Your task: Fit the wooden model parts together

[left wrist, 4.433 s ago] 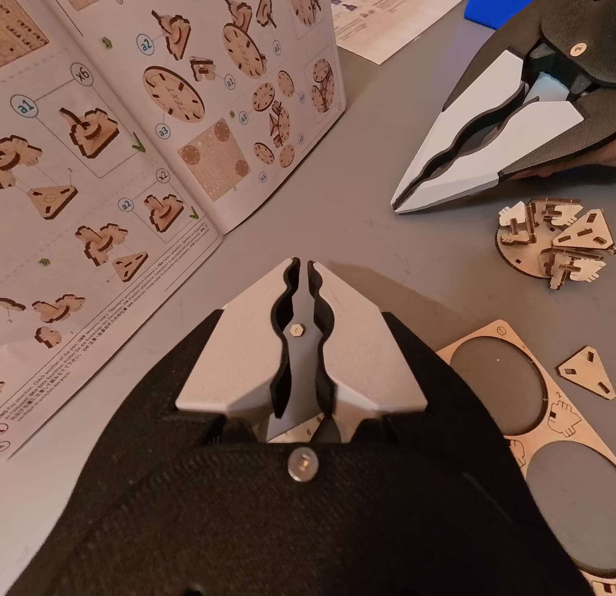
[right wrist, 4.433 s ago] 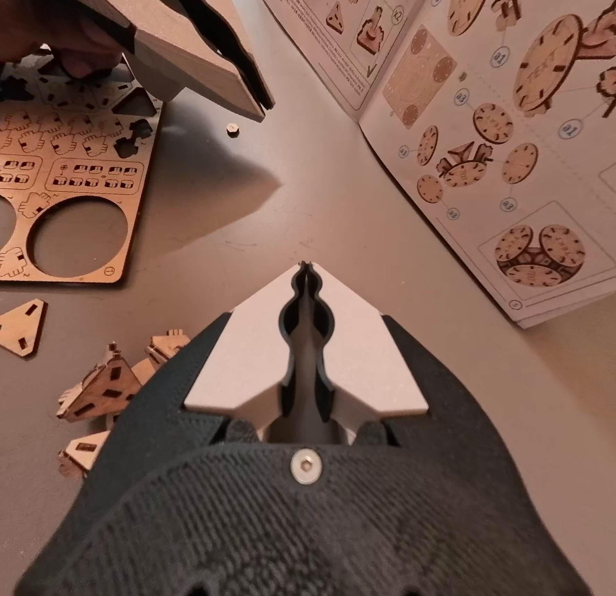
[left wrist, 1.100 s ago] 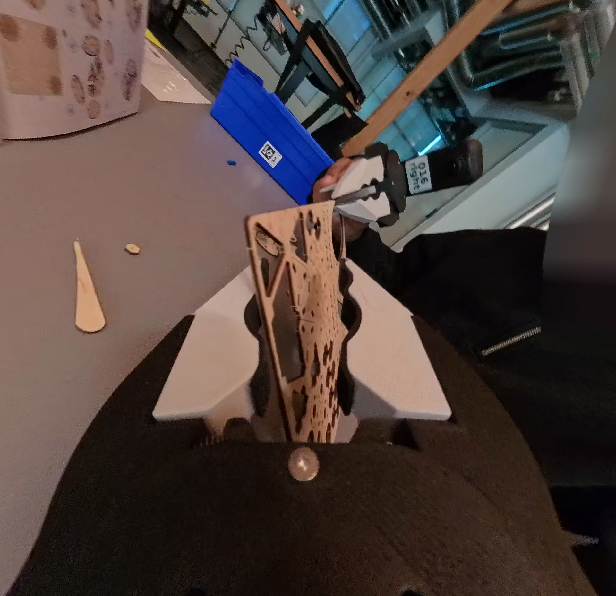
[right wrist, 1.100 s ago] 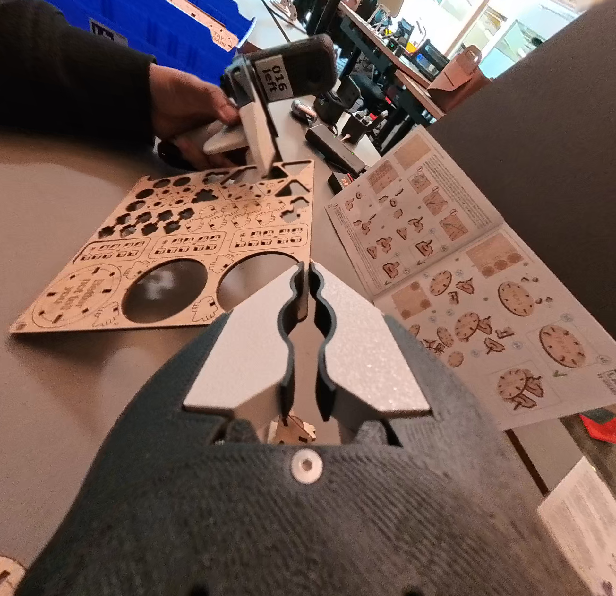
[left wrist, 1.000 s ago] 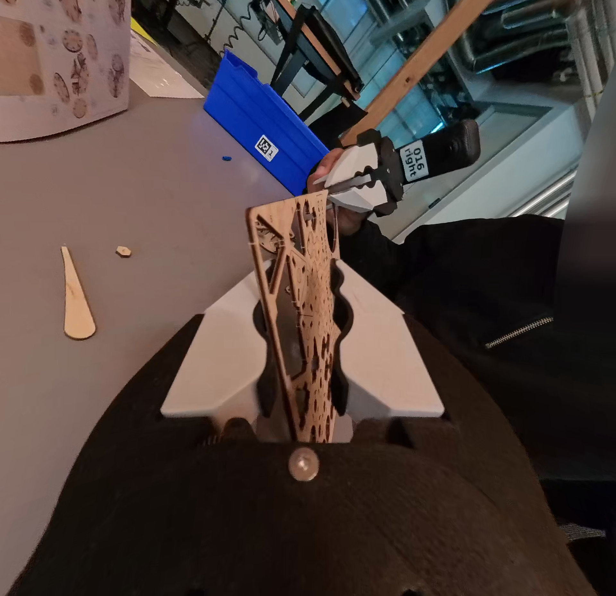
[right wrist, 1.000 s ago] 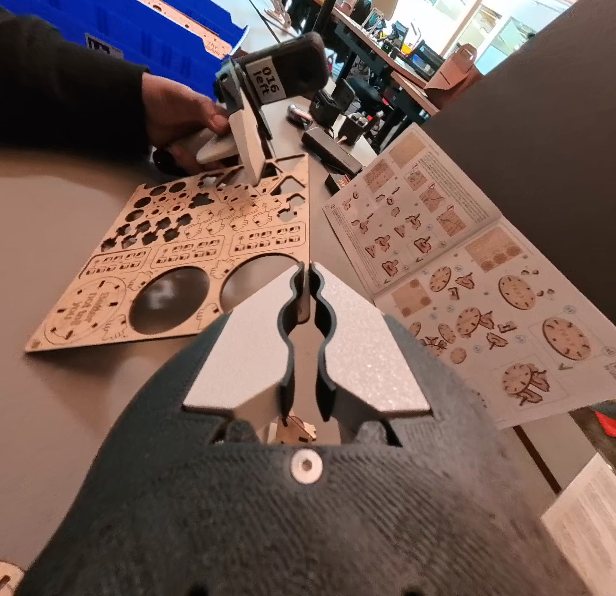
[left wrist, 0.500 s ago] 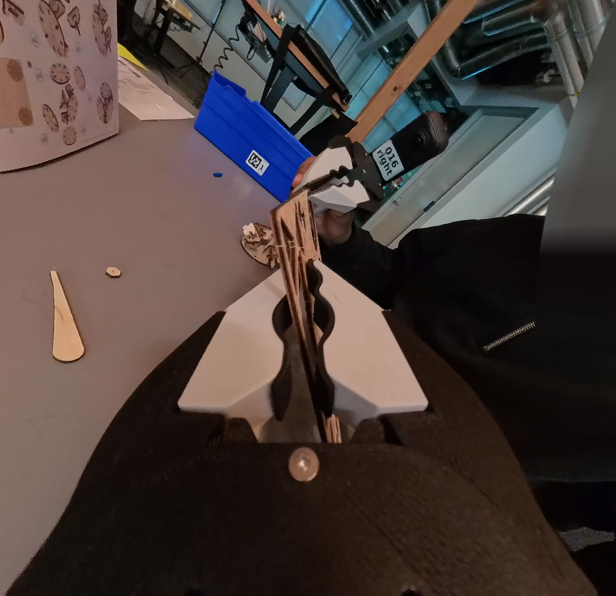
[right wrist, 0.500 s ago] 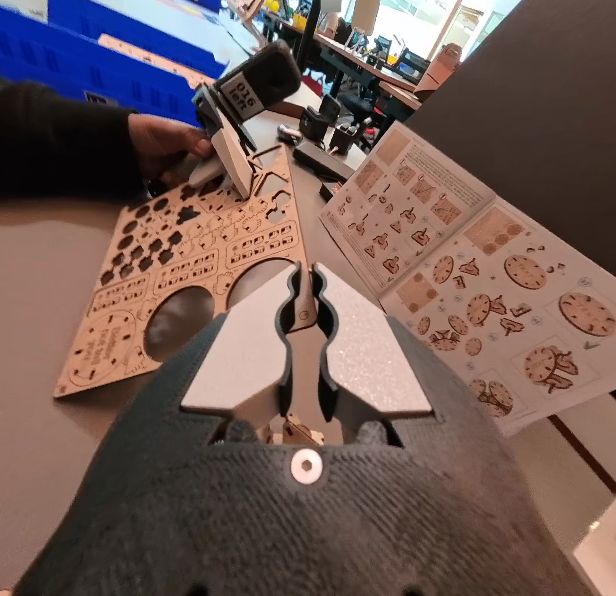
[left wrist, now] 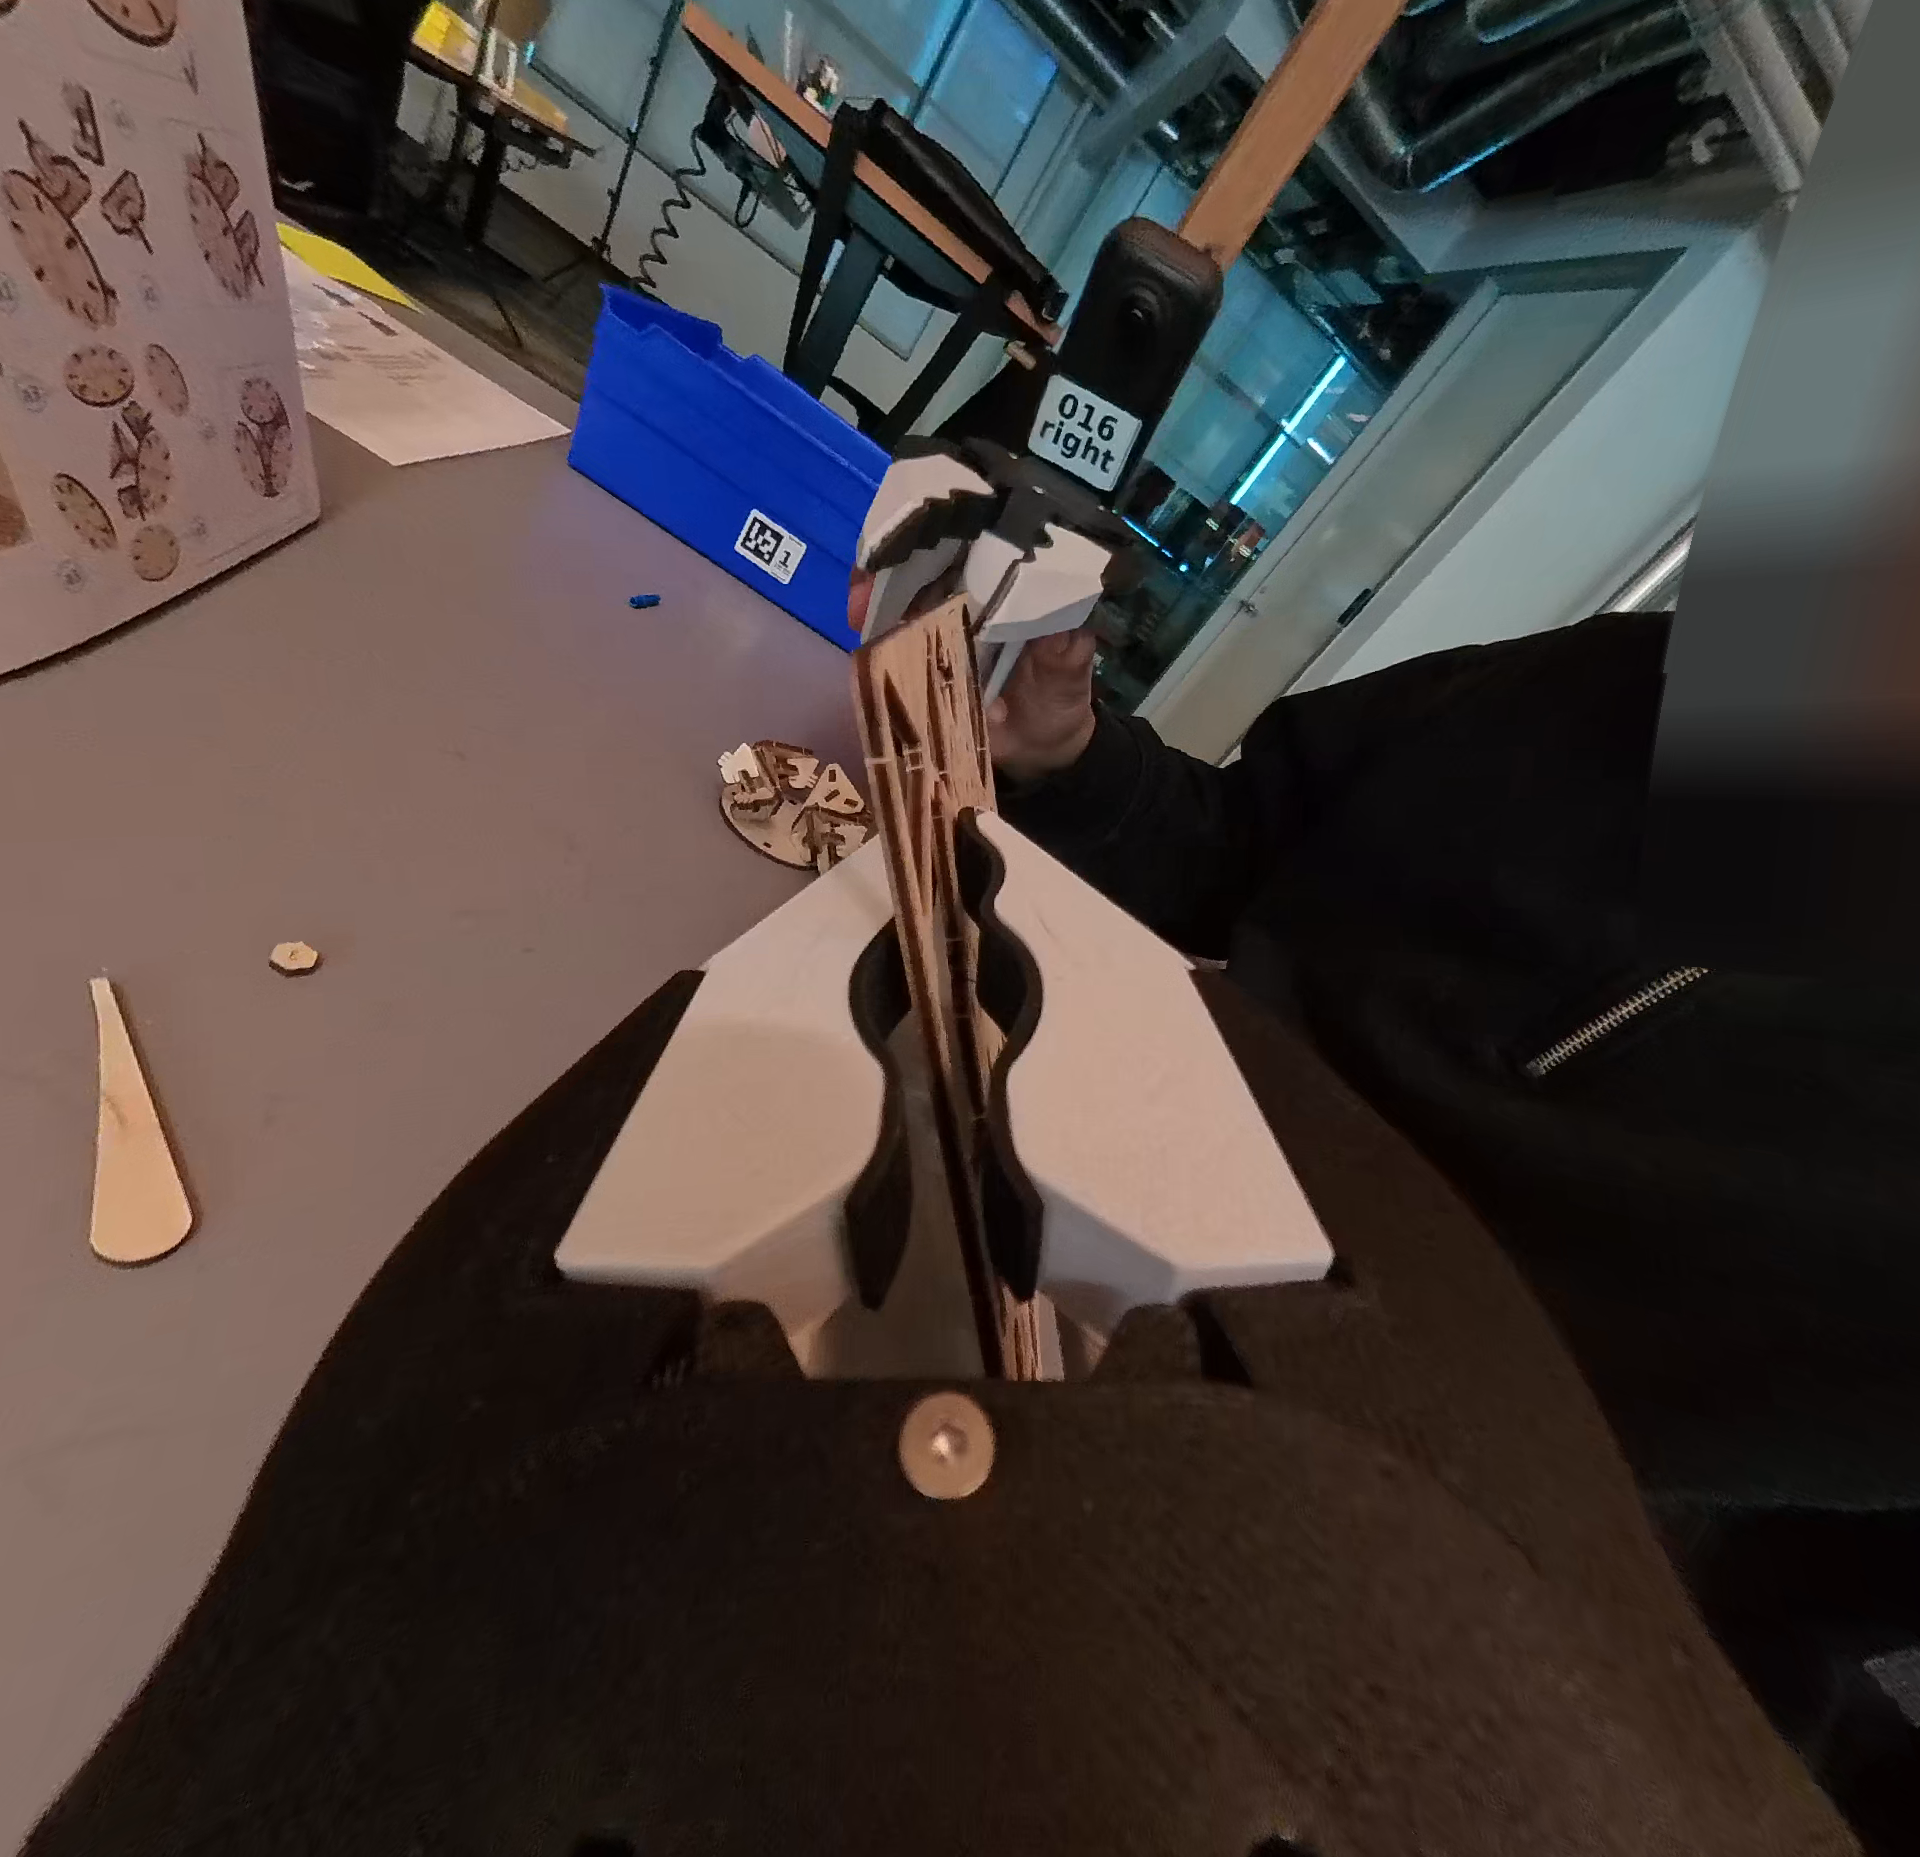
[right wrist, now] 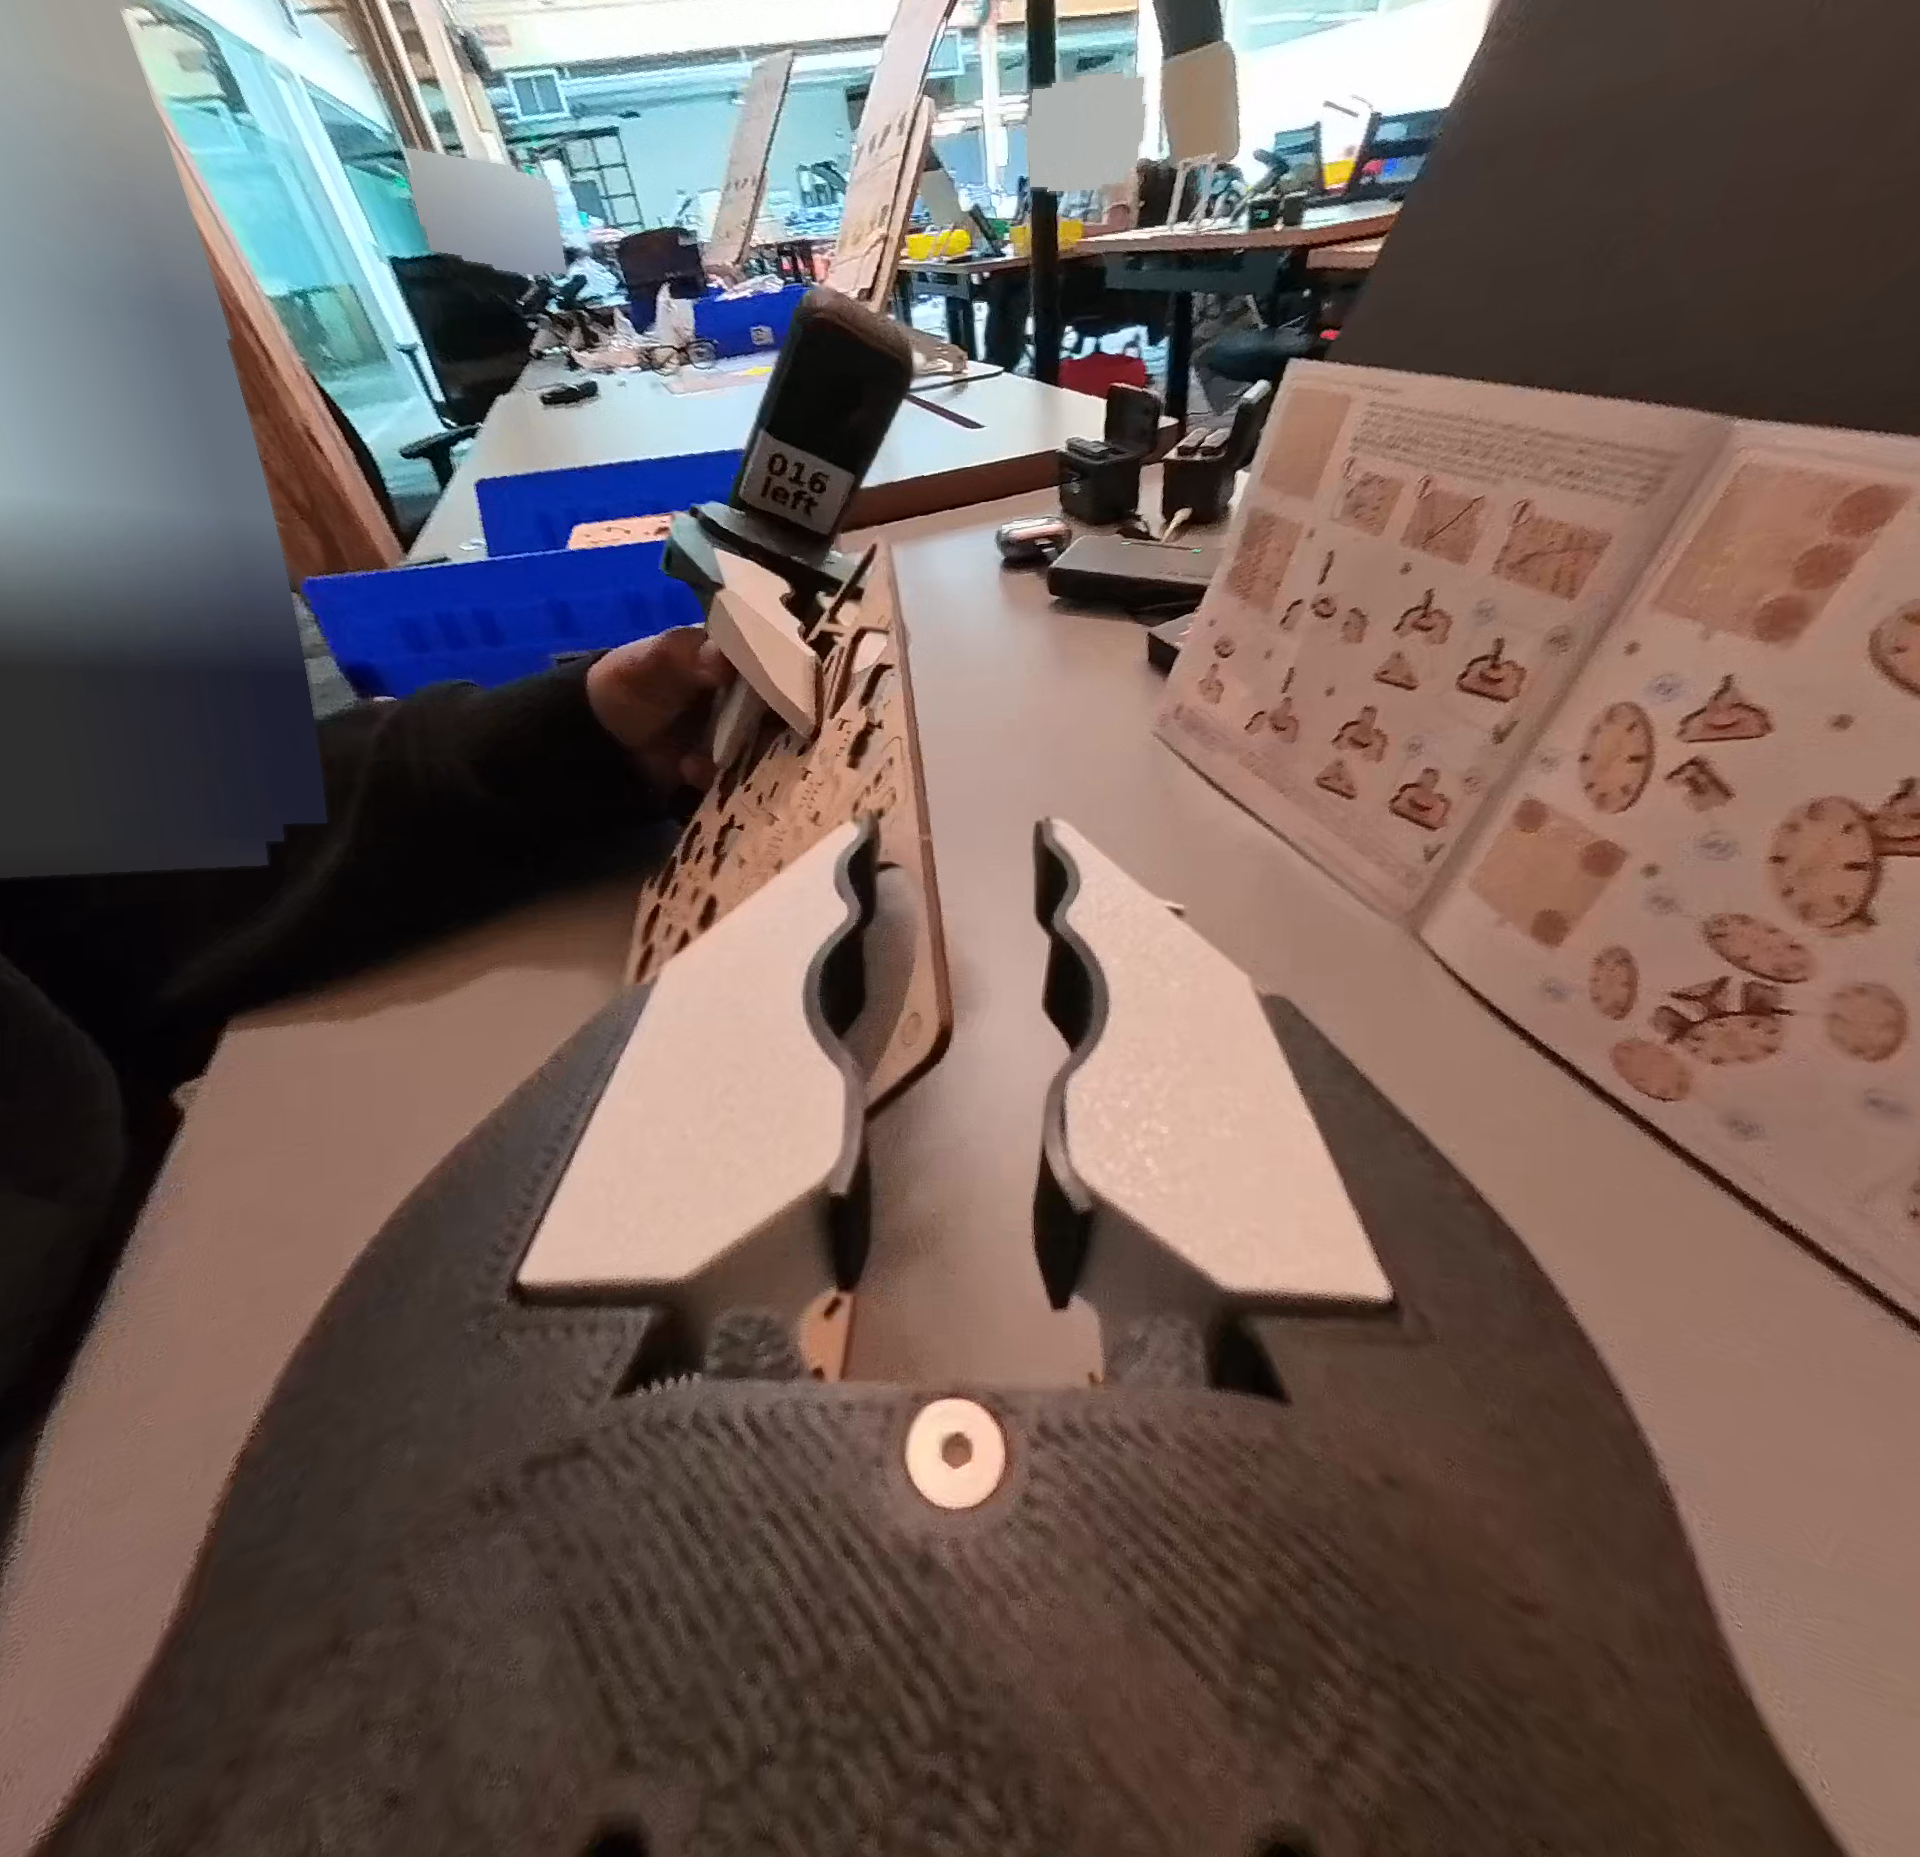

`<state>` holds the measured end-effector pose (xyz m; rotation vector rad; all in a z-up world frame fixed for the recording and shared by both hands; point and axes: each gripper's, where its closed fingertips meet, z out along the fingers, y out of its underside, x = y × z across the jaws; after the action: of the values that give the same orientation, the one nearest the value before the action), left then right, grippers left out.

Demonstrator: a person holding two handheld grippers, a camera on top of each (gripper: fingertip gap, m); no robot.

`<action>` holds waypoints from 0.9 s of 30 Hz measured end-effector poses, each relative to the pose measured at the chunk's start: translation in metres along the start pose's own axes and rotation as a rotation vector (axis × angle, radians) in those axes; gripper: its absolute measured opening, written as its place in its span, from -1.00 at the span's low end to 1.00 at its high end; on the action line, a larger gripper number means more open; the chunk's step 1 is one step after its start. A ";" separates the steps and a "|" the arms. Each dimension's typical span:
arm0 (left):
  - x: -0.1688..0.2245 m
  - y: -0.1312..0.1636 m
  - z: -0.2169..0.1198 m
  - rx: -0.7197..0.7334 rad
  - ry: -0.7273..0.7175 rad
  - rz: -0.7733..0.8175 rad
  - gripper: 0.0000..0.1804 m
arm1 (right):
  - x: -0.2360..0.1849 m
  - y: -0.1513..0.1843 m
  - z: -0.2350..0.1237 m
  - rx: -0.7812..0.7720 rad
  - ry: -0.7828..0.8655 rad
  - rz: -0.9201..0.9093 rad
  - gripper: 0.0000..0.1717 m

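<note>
Left gripper (left wrist: 940, 851) is clamped on a thin laser-cut wooden sheet (left wrist: 920, 768), held on edge above the grey table (left wrist: 416, 768); the right gripper (right wrist: 951, 851) is spread apart around the sheet's far corner and presses on nothing.

In the left wrist view the sheet rises toward 12 o'clock from between the closed fingers, with the other gripper at its top end. In the right wrist view its edge stands between the fingers (right wrist: 748, 1028), nearer the 9 o'clock one; whether it touches that pad I cannot tell, the picture is a little blurred. The sheet looks light and stiff, but it is full of cut-outs, so probably fragile and easy to snap at the narrow bridges. A solid border strip seems the safer place to hold. A small wooden assembly (left wrist: 795, 799) lies at 11 o'clock, an instruction booklet (right wrist: 1558, 716) at 2 o'clock.
</note>
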<state>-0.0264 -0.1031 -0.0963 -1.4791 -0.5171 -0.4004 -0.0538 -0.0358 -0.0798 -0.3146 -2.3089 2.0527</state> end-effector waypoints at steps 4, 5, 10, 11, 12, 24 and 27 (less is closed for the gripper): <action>0.002 -0.002 0.001 0.008 -0.003 0.014 -0.99 | -0.008 0.004 0.005 -0.009 -0.055 0.060 -0.66; 0.003 -0.002 0.002 0.009 -0.002 0.015 -0.99 | -0.010 0.005 0.007 -0.013 -0.066 0.073 -0.66; 0.006 0.001 0.005 -0.011 0.006 0.026 -0.99 | -0.018 0.010 0.012 -0.022 -0.112 0.120 -0.70; 0.007 0.002 0.006 -0.017 0.007 0.030 -0.99 | -0.018 0.009 0.013 -0.017 -0.118 0.128 -0.71; 0.008 0.003 0.008 -0.024 0.009 0.034 -0.99 | -0.019 0.009 0.013 -0.011 -0.122 0.135 -0.71; 0.022 -0.002 0.009 0.003 0.058 0.101 -0.52 | -0.031 -0.001 0.008 0.037 -0.253 0.274 -0.97; 0.009 -0.019 -0.002 0.092 -0.044 0.123 -0.33 | -0.032 0.002 0.008 0.015 -0.277 0.290 -0.97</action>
<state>-0.0289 -0.1054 -0.0758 -1.4256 -0.4709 -0.2447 -0.0231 -0.0495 -0.0796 -0.4104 -2.5316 2.3831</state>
